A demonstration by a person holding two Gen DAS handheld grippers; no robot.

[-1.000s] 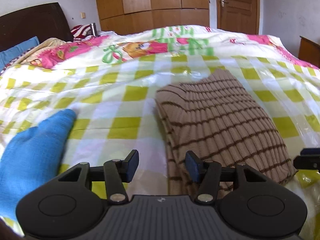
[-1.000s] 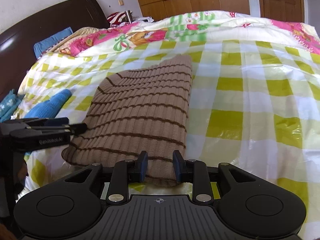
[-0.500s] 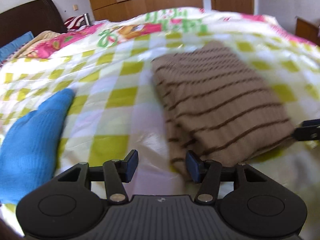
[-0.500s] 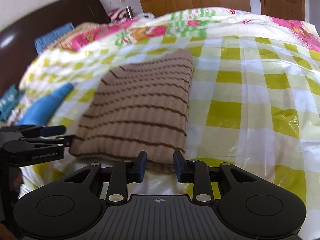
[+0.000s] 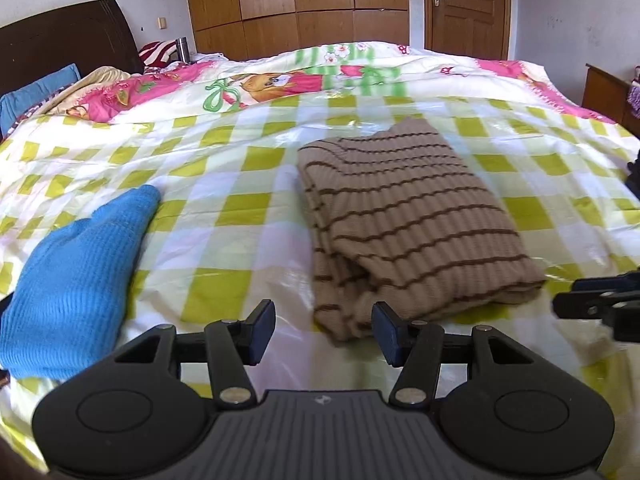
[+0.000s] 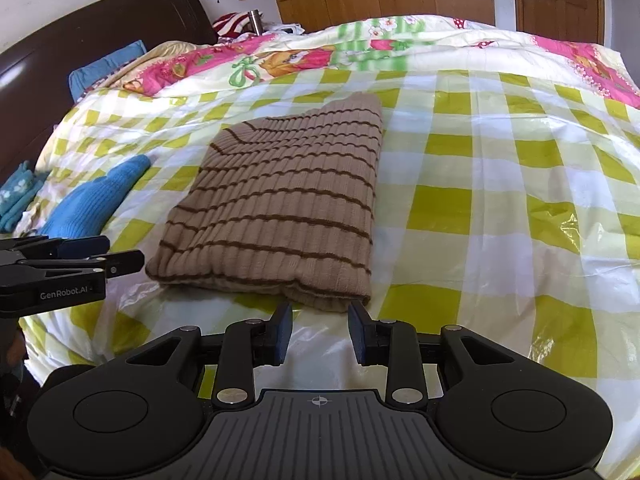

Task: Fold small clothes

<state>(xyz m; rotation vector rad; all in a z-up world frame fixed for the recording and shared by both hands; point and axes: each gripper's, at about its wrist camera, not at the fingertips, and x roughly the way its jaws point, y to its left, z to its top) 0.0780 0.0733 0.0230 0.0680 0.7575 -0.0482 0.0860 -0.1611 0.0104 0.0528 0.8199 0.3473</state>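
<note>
The black two-finger left gripper (image 5: 323, 330) is tilting downward, jaws standing apart with nothing between them. The matching black right gripper (image 6: 319, 330), just beside it, has just been opening, also gripping nothing.

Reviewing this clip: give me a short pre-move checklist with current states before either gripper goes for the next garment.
1. Striped brown sweater folded and lying flat on the bed cover: ok.
2. Left gripper open, nothing between its fingers: ok.
3. Right gripper open and clear of the sweater's near edge: ok. Its jaws have just been opening.
4. Blue knit garment within sight, left of the sweater and apart from it: ok.
5. Blue garment spread flat for folding: cannot tell, partly out of frame.
</note>
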